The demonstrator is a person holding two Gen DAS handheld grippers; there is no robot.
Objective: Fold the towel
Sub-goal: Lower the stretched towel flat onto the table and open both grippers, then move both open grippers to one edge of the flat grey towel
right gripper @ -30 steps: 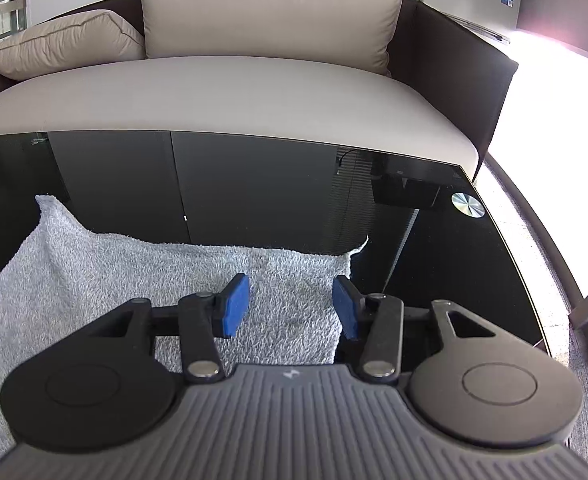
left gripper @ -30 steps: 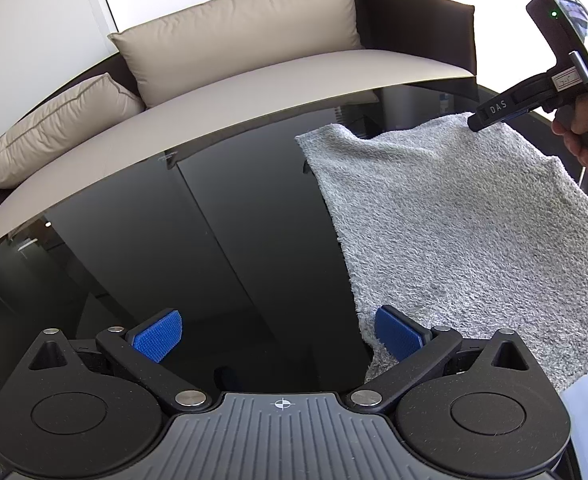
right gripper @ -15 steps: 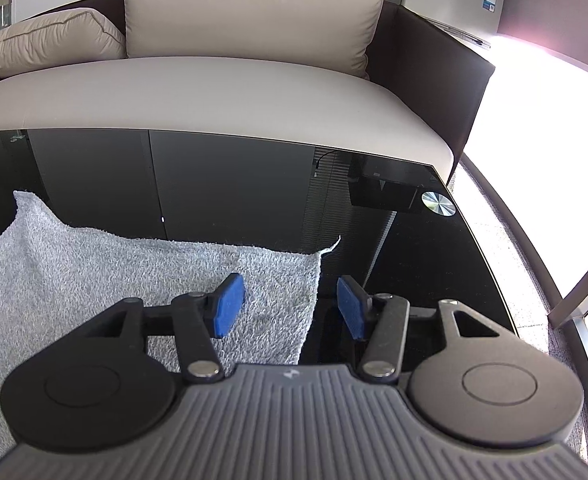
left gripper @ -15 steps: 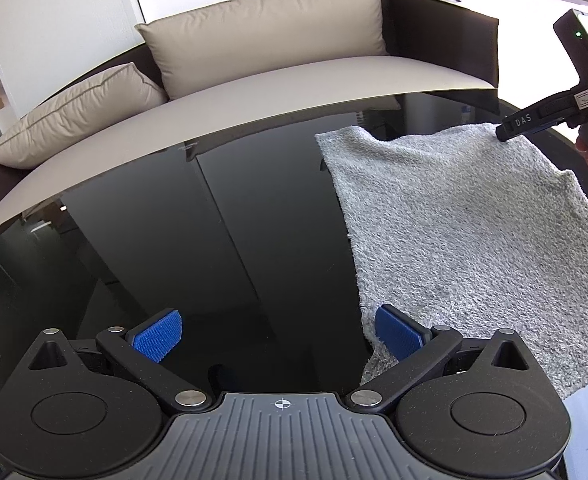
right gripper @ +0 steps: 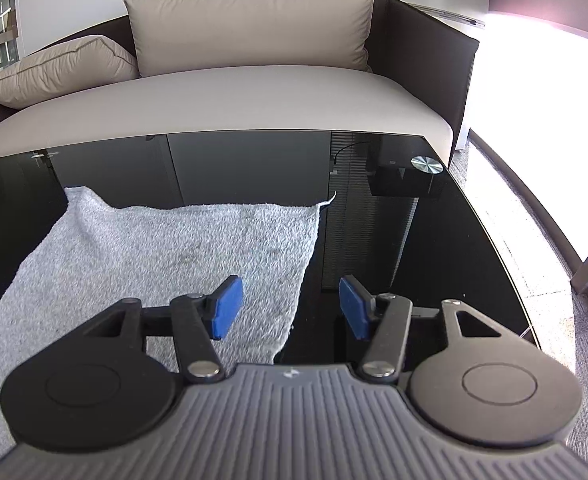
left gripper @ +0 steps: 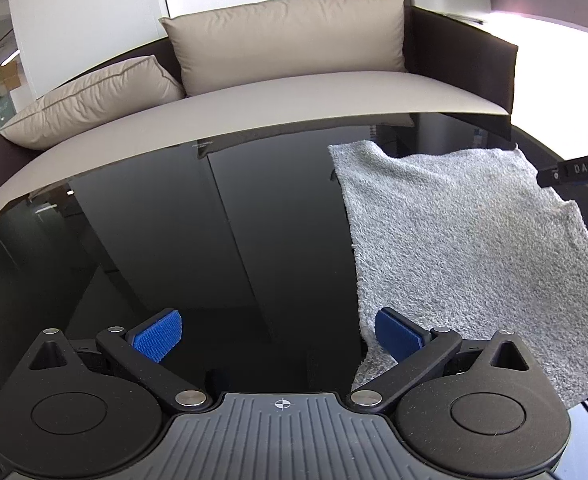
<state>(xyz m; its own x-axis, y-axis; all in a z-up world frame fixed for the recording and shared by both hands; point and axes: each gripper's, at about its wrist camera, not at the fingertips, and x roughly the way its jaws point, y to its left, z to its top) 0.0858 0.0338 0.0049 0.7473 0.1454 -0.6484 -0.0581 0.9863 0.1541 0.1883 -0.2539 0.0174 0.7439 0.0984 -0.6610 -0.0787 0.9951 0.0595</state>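
Observation:
A grey terry towel [left gripper: 465,248] lies spread flat on the black glass table [left gripper: 182,248]. My left gripper [left gripper: 274,334] is open at the towel's near left edge, its right pad [left gripper: 393,334] over the cloth, its left pad over bare glass. In the right wrist view the towel [right gripper: 154,252] fills the left half. My right gripper [right gripper: 290,308] straddles the towel's right edge with its jaws opening, the left pad above the cloth and the right pad above glass, neither pressing it. Its black body [left gripper: 577,168] shows at the towel's far right corner in the left wrist view.
A beige sofa [right gripper: 222,96] with two cushions runs along the table's far side. A small round metal disc [right gripper: 426,162] sits at the table's far right corner. The table edge and carpet floor [right gripper: 533,240] lie to the right.
The right gripper drew back from the towel's far right corner toward its right edge, and its jaws widened. The left gripper rolled slightly and stayed open in place.

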